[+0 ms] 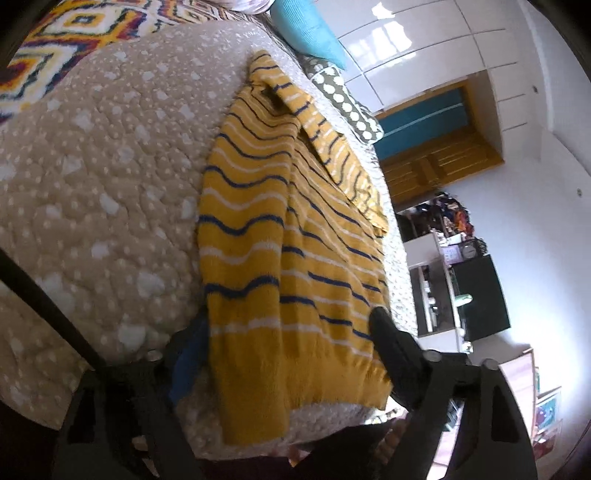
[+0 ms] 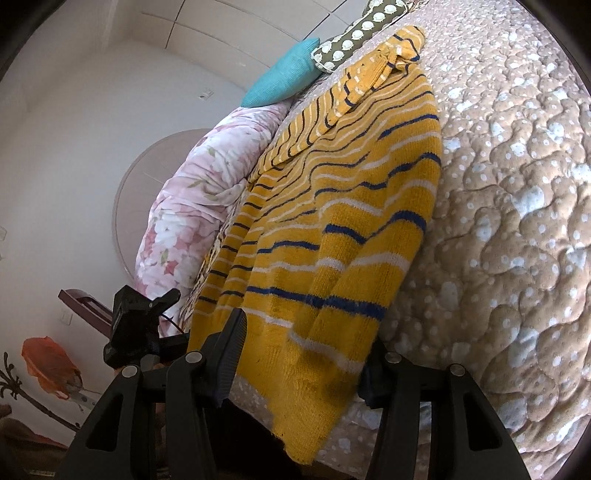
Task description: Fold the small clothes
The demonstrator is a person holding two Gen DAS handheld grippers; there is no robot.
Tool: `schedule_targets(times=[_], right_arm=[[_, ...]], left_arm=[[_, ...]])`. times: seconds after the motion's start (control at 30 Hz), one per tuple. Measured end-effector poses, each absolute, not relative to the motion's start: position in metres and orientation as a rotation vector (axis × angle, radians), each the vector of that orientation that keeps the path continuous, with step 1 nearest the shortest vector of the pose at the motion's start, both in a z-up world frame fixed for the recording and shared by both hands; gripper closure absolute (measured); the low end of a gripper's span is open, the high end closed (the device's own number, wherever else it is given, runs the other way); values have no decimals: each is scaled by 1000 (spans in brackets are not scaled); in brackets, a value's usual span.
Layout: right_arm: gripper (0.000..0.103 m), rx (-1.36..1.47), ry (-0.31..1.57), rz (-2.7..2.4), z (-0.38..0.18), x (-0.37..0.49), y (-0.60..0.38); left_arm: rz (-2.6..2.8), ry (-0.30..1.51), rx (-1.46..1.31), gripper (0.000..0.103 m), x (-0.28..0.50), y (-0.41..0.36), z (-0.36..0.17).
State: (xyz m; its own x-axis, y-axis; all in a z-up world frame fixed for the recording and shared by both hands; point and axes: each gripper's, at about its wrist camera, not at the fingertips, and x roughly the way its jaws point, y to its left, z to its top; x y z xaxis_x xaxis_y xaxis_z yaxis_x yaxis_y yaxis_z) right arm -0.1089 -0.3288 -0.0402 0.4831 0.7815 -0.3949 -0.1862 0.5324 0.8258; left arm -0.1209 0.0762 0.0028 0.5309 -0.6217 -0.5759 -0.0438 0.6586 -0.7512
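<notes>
A yellow knit sweater (image 1: 280, 236) with blue and white stripes lies lengthwise on the beige spotted quilt (image 1: 92, 184), one side folded over the body. Its hem end lies between the spread fingers of my left gripper (image 1: 284, 332), which is open with one finger (image 1: 391, 350) on the right of the hem and the other partly hidden under the fabric. In the right wrist view the sweater (image 2: 332, 221) again fills the middle. My right gripper (image 2: 303, 350) is open too, its left finger (image 2: 232, 350) beside the hem and the right one hidden behind the cloth.
A teal cushion (image 1: 306, 33) and a dotted pillow (image 1: 347, 103) sit at the bed's far end. A floral duvet (image 2: 192, 206) is bunched along the bed's side. A patterned blanket (image 1: 55, 48) lies at the far left. The other gripper (image 2: 136, 325) shows at the bed edge.
</notes>
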Motion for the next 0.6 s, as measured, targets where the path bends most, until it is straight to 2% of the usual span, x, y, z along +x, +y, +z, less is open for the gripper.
schedule_targets(times=[0.1, 0.23, 0.27, 0.3, 0.33, 0.37, 0.4, 0.6], right_arm=[[47, 803, 872, 670, -40, -113, -331], [48, 781, 881, 664, -39, -116, -324], [53, 767, 885, 658, -38, -115, -322], [60, 756, 893, 656, -38, -114, -319], [66, 743, 910, 644, -38, -112, -316], [84, 727, 928, 631, -39, -110, -312], [92, 706, 960, 622, -40, -107, -308], [95, 625, 907, 648, -8, -123, -320]], left_arm=[[-421, 979, -823, 45, -126, 70, -4], [-388, 976, -802, 46, -124, 63, -4], [-382, 979, -797, 51, -121, 62, -3], [-362, 987, -776, 68, -118, 60, -1], [-314, 1005, -730, 79, -114, 56, 3], [-258, 1021, -677, 92, -110, 53, 8], [-233, 1019, -658, 92, -108, 52, 13], [-216, 915, -542, 94, -137, 47, 60]])
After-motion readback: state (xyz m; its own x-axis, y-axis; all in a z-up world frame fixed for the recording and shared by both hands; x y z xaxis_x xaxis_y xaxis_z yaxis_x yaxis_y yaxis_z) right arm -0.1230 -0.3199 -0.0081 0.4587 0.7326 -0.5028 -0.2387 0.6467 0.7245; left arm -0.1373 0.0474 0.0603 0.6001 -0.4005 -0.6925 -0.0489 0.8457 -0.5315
